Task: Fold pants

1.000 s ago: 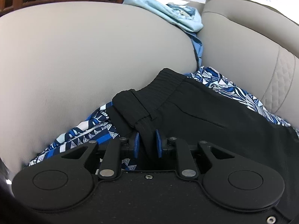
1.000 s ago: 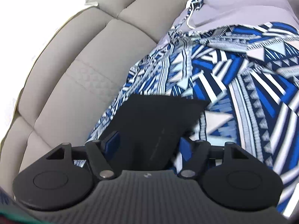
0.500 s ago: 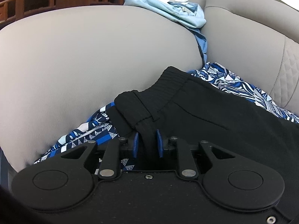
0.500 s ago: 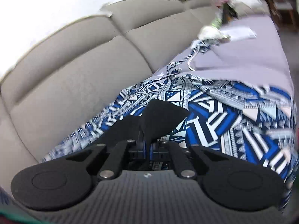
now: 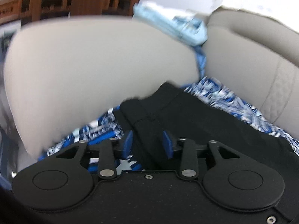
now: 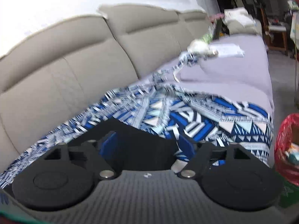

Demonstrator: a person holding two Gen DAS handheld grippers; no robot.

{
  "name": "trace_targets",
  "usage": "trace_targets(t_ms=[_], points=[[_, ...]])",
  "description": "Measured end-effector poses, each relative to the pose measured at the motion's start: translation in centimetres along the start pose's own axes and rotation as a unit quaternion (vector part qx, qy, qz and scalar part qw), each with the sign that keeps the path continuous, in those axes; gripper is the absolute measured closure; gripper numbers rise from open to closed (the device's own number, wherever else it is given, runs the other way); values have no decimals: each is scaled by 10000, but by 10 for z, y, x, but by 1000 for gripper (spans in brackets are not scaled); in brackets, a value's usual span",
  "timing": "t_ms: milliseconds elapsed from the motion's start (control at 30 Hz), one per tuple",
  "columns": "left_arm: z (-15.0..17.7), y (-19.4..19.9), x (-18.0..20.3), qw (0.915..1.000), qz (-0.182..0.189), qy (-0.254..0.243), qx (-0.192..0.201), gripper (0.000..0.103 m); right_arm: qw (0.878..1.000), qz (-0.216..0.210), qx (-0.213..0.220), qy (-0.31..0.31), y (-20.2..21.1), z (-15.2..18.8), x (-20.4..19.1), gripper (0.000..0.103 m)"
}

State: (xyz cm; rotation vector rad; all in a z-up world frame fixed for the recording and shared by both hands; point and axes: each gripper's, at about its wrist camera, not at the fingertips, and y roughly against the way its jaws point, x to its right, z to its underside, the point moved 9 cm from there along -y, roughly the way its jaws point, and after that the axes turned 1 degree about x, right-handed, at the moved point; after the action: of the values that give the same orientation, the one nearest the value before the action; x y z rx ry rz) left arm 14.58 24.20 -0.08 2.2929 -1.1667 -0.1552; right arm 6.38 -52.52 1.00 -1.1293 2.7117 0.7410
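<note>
Left gripper (image 5: 147, 142), low centre of the left wrist view: blue pads parted, black fabric of the pants (image 5: 196, 117) lying between them but not pinched. Waistband fold just above the pads, rest of the dark garment running toward the lower right of the frame. Underneath, a blue-and-white patterned cloth (image 5: 101, 132) showing at lower left and along the right edge. Behind, filling the middle and left, a rounded beige sofa arm (image 5: 93, 65); at upper centre a crumpled pale blue garment (image 5: 177, 28) draped over it, and wooden shelving (image 5: 65, 1) across the top left. All blurred.

Right gripper (image 6: 147, 145), low centre of the right wrist view: jaws spread wider, a flat black end of the pants (image 6: 134, 140) resting loose between the pads. Only here: the patterned cloth (image 6: 214, 115) spreading broadly across the middle and right of the frame, a lilac sheet (image 6: 233, 69) beyond it at upper right, beige sofa back cushions (image 6: 84, 56) across the left and top, a red bag (image 6: 286, 145) at the right edge. Waistband not visible in this view.
</note>
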Motion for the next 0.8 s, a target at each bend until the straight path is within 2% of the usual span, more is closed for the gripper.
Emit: trace_targets(t_ms=[67, 133, 267, 367, 400, 467, 500, 633, 700, 800], points=[[-6, 17, 15, 9995, 117, -179, 253, 58, 9990, -401, 40, 175, 7, 3, -21, 11], [-8, 30, 37, 9979, 390, -367, 355, 54, 9952, -877, -72, 424, 10, 11, -51, 10], [1, 44, 98, 9893, 1095, -951, 173, 51, 9806, -1664, -440, 943, 10, 36, -111, 10], [20, 45, 153, 9759, 1561, -1522, 42, 60, 9634, -2175, -744, 1377, 12, 60, -155, 10], [27, 44, 171, 9714, 1664, -1693, -44, 70, 9575, -2320, -810, 1512, 15, 67, -169, 10], [43, 43, 204, 9626, 1854, -1959, -264, 82, 9462, -2593, -894, 1714, 21, 81, -195, 10], [49, 41, 221, 9580, 1960, -2058, -379, 82, 9407, -2740, -945, 1765, 25, 88, -207, 10], [71, 38, 271, 9486, 2131, -2295, -461, 82, 9176, -3273, -1314, 1830, 39, 116, -243, 11], [77, 29, 289, 9451, 2118, -2442, -482, 82, 9068, -3439, -1360, 2023, 48, 126, -255, 13], [87, 10, 303, 9440, 1952, -2598, -571, 82, 8913, -3539, -1447, 2437, 57, 141, -274, 22]])
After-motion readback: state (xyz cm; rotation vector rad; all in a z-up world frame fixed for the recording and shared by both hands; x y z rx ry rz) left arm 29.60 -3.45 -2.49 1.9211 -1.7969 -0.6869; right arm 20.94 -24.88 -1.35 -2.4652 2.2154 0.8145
